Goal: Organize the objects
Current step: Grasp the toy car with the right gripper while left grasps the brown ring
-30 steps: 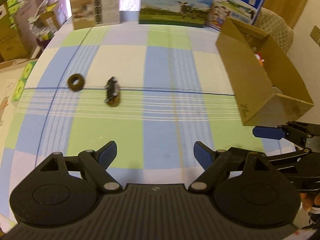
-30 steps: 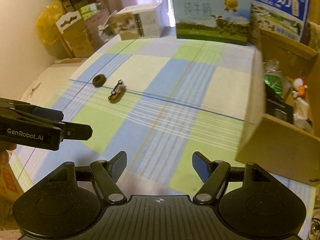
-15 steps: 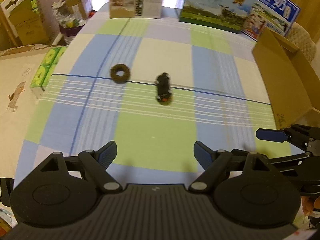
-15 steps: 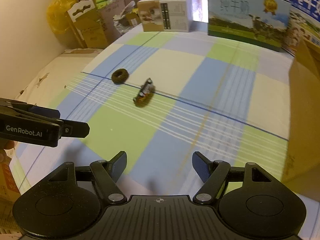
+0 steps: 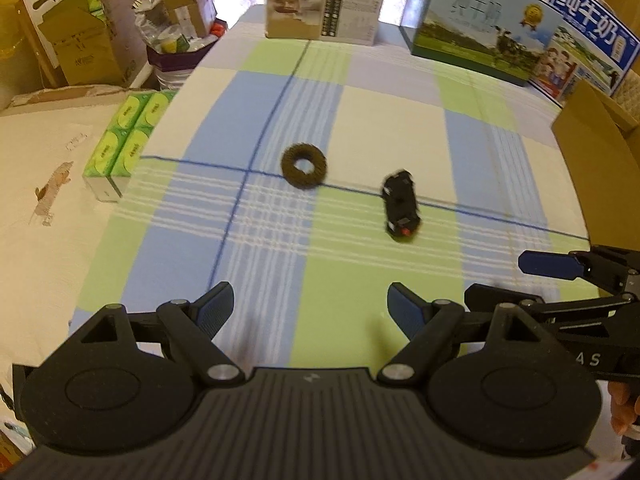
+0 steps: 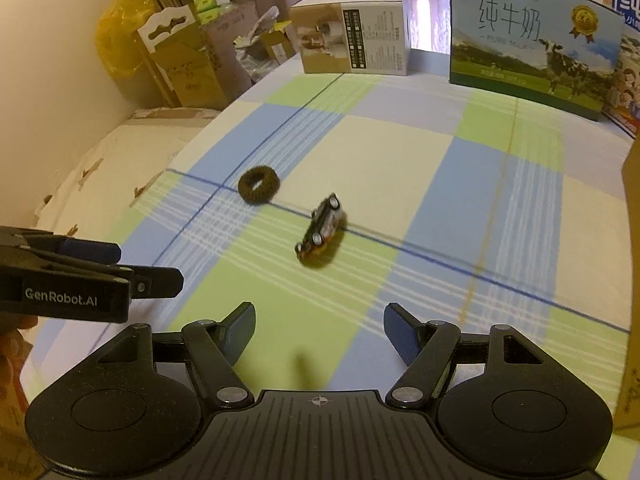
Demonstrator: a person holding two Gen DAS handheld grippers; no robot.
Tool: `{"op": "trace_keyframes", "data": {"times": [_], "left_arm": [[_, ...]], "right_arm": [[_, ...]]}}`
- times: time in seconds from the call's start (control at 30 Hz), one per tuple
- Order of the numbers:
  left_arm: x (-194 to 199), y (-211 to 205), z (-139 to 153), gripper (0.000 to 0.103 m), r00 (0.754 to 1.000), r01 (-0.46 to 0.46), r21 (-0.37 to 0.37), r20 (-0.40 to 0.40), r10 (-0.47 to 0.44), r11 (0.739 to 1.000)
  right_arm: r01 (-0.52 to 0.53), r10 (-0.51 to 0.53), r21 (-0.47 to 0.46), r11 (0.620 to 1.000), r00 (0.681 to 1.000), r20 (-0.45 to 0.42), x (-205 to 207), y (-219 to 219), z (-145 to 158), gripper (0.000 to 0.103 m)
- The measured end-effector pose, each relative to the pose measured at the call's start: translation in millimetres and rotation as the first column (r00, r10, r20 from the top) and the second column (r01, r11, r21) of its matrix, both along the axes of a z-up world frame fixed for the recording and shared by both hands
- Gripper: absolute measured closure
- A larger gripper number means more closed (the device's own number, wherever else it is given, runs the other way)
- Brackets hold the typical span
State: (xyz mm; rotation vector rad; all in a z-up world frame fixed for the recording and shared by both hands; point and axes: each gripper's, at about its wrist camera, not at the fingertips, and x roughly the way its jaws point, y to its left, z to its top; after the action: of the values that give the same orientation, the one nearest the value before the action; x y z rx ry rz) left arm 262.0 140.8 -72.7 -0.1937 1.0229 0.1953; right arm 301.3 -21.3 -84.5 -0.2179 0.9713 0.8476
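Note:
A small black toy car (image 5: 401,207) (image 6: 322,226) lies on its side on the checked tablecloth. Just left of it rests a dark brown fuzzy hair tie (image 5: 304,165) (image 6: 258,184). My left gripper (image 5: 310,309) hovers open and empty above the near part of the table, short of both objects. My right gripper (image 6: 319,328) is likewise open and empty, with the car ahead of it. Each gripper shows at the side of the other's view. The open cardboard box (image 5: 592,148) (image 6: 631,216) stands at the right edge.
A white carton (image 5: 325,12) (image 6: 354,36) and a milk carton with a cow picture (image 5: 480,36) (image 6: 532,32) stand at the far edge of the table. Green tissue packs (image 5: 128,140) and stacked boxes (image 6: 184,68) sit off the table's left side.
Both grippers have swung left and slightly forward, bringing the car and hair tie toward the middle of each view; the cardboard box has slid to the right edge. Both stayed open.

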Motion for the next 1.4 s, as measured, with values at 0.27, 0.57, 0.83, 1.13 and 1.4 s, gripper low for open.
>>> {"op": "trace_keyframes", "data": {"times": [0.27, 0.57, 0.83, 1.13, 1.4], "left_arm": [[27.7, 20.2, -12.0, 0.022, 1.000, -0.009, 0.027, 0.002, 0.009, 1.000], [51.7, 35.1, -23.6, 0.022, 1.000, -0.005, 0.039, 0.000, 0.005, 0.999], [69.2, 40.8, -31.5, 0.022, 1.000, 0.017, 0.037, 0.001, -0.017, 0.999], [98.3, 34.7, -43.3, 0.024, 0.997, 0.080, 0.046, 0.000, -0.080, 0.996], [124.8, 35.6, -54.9, 0.035, 0.994, 0.109, 0.054, 0.000, -0.109, 0.993]], "right_arm": [[0.038, -0.038, 0.037, 0.999, 0.999, -0.009, 29.2, 32.3, -11.5, 0.048], [0.102, -0.096, 0.048, 0.994, 0.990, -0.098, 59.1, 52.6, -35.7, 0.065], [0.119, -0.112, 0.046, 0.992, 0.985, -0.133, 71.7, 56.5, -45.3, 0.086], [0.132, -0.132, -0.037, 0.991, 0.991, -0.015, 74.9, 42.9, -39.7, 0.089], [0.243, -0.239, -0.086, 0.966, 0.969, 0.058, 90.4, -1.2, -36.5, 0.089]]}}
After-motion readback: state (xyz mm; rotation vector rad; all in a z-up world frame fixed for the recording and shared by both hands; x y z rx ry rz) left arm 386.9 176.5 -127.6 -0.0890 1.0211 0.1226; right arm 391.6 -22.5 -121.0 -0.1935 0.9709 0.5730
